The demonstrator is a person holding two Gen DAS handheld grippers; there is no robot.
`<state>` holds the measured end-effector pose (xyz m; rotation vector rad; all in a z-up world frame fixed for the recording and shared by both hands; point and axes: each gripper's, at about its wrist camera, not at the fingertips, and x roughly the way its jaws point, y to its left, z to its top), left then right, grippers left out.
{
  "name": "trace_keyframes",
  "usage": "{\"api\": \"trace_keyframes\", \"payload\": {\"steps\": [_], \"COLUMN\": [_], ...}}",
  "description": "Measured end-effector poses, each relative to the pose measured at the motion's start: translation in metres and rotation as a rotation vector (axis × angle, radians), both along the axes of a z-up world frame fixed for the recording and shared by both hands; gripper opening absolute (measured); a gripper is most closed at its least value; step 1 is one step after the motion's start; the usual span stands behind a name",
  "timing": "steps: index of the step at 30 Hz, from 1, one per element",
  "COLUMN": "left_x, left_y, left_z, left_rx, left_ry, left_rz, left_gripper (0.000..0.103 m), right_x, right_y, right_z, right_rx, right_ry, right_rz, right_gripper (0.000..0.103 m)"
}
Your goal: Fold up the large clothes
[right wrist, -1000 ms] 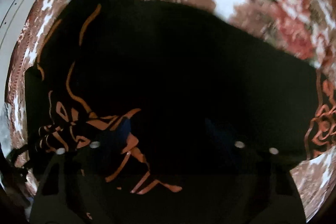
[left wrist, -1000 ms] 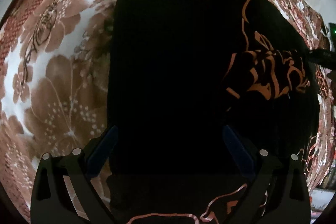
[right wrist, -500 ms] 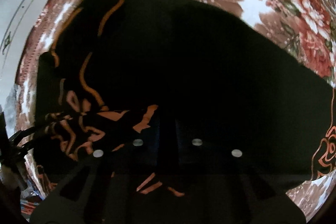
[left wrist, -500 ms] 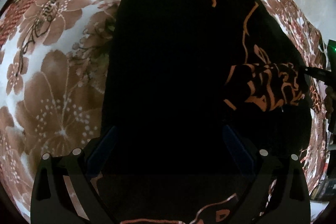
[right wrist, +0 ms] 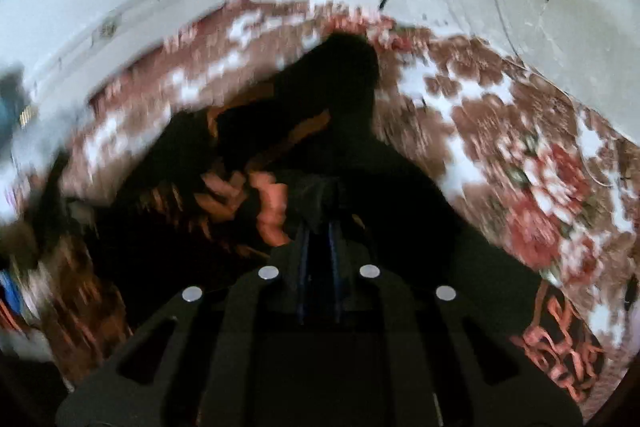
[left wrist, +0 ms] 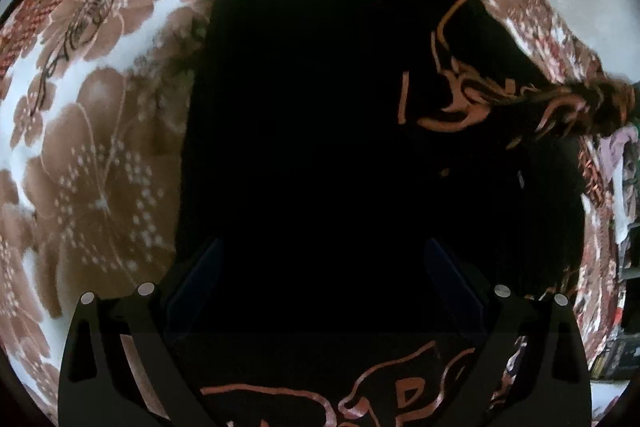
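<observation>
Left-wrist view: left gripper (left wrist: pixel 320 267) hangs with fingers spread wide over the black garment with orange line print (left wrist: pixel 304 99), spread on a brown floral blanket (left wrist: pixel 92 155). Right-wrist view, blurred: right gripper (right wrist: pixel 320 223) pinches a raised fold of that garment (right wrist: pixel 400 207).

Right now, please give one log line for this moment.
left gripper: open | right gripper: shut on black garment | floral blanket: underneath

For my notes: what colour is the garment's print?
Orange lines on the black garment; left wrist view shows it best.
</observation>
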<state>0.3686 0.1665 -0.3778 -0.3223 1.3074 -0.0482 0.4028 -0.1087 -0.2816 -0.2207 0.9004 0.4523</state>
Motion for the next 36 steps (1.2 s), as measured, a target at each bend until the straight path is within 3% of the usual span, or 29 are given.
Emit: {"api": "trace_keyframes", "payload": {"steps": [5,8,13,14,15,17,20,22,25,27,29,31,32,36], "left_x": [-0.012,-0.018,-0.024,-0.023,-0.023,-0.023,-0.023,-0.024,-0.024,-0.022,-0.021,-0.014,-0.010,0.009], "left_y": [-0.018,-0.032,-0.048,-0.052,-0.057,-0.070,-0.084,-0.093,-0.099,-0.103,-0.103,-0.105,-0.104,-0.080], "left_z": [-0.014,-0.012,0.007,0.013,0.020,0.036,0.048,0.055,0.056,0.052,0.047,0.040,0.037,0.024], "left_rx": [-0.010,0.001,0.001,0.001,0.002,0.009,0.009,-0.015,-0.052,-0.077,-0.090,-0.058,-0.031,0.063], "left_ry": [0.049,0.052,0.025,0.012,-0.002,-0.032,-0.043,-0.054,-0.067,-0.069,-0.079,-0.093,-0.099,-0.108], "left_rz": [-0.037,-0.072,-0.102,-0.113,-0.124,-0.146,-0.147,-0.128,-0.106,-0.099,-0.120,-0.170,-0.198,-0.223], "left_gripper": [0.098,0.098,0.098,0.098,0.098,0.098,0.098,0.098,0.098,0.098,0.098,0.098,0.098,0.098], "right_x": [-0.059,-0.085,-0.103,-0.104,-0.104,-0.103,-0.086,-0.065,-0.030,-0.007,0.009,0.017,0.020,0.022], "right_y": [-0.046,-0.063,-0.086,-0.089,-0.092,-0.096,-0.097,-0.091,-0.077,-0.066,-0.059,-0.053,-0.052,-0.055], "right_z": [-0.119,-0.149,-0.151,-0.148,-0.140,-0.122,-0.093,-0.080,-0.078,-0.095,-0.118,-0.139,-0.145,-0.143], "right_rx": [-0.076,-0.069,0.016,0.028,0.070,0.157,0.297,0.337,0.357,0.371,0.318,0.251,0.242,0.232], "right_ry": [0.262,0.320,0.340,0.340,0.340,0.323,0.312,0.316,0.360,0.437,0.515,0.565,0.578,0.585], "right_rz": [-0.071,-0.144,-0.242,-0.253,-0.272,-0.299,-0.304,-0.301,-0.277,-0.272,-0.287,-0.307,-0.311,-0.316], "right_gripper": [0.001,0.001,0.004,0.011,0.034,0.064,0.070,0.073,0.074,0.073,0.073,0.053,0.035,0.019]}}
